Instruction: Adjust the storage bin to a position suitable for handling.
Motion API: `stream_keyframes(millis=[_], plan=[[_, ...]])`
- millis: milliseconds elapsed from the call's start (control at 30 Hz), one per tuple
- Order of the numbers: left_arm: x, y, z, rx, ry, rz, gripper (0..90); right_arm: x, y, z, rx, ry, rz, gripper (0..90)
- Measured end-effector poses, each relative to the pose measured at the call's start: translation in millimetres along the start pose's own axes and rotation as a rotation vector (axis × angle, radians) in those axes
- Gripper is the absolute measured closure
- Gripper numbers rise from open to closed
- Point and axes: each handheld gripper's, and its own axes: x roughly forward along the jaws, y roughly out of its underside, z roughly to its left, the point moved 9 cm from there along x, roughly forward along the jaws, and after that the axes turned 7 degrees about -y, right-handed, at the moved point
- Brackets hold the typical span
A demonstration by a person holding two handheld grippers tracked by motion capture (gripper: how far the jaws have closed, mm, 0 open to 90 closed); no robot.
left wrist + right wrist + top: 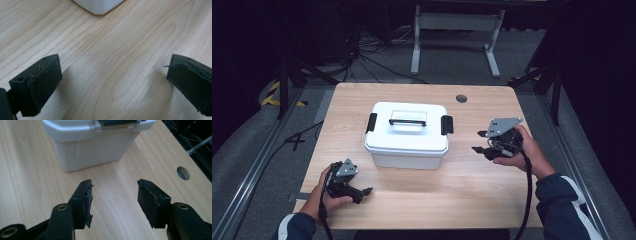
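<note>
Centrally on the wooden table (pixel 472 195): white lidded storage box (pixel 407 134), lid shut, black carry handle (pixel 407 122) lying flat on top, black latch (pixel 371 122) clipped down on one short end and another black latch (pixel 446 125) on the opposite end. Touched by neither gripper.

Right of the box, raised off the tabletop: right gripper (pixel 479 142), held in the person's right hand (pixel 524 150), grey three-cornered plate on top, jaws aimed at the box's right end yet clear of it. Seen from the right gripper view, right gripper (pixel 113 202) partly open, a moderate gap between the black pads, nothing but bare wood between them; box (pixel 95 142) just ahead, its near wall and lid rim in sight.

Near the front left edge of the table: left gripper (pixel 364 192), held low in the person's left hand (pixel 329 192), apart from the box's front left corner. Seen from the left gripper view, left gripper (pixel 113 82) spread wide, pads far apart, nothing gripped, only wood grain between; a white corner of the box (pixel 98 6) at the top edge.

Farther out: round cable hole (pixel 461 98) in the table's far right part, well apart from the box; black cables (pixel 362 55) on the grey floor beyond, and a pale metal frame (pixel 457 30) standing behind the table.
</note>
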Motion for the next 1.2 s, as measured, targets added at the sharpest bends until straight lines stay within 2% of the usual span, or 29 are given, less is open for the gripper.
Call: stream_keyframes(millis=[167,367,833,967,1200], plan=[[-0.1,0.4,-0.7,-0.005,0.004,0.004,0.4,-0.4,-23.0,0.3,-0.041,-0.005,-0.002,46.6],[-1.9,2.0,0.8,0.002,0.006,0.010,0.5,4.1,-41.6,1.0,-0.083,-0.013,0.016,47.0],[-1.5,1.6,1.0,0.003,0.009,0.007,0.2,12.4,-77.1,1.7,-0.125,-0.019,0.025,47.8],[-1.5,1.6,1.0,0.002,0.009,0.007,0.3,19.3,-87.3,2.0,-0.133,-0.026,0.030,48.0],[-1.4,1.5,1.0,0.002,0.009,0.006,0.3,24.4,-97.1,4.5,-0.141,-0.039,0.032,48.3]])
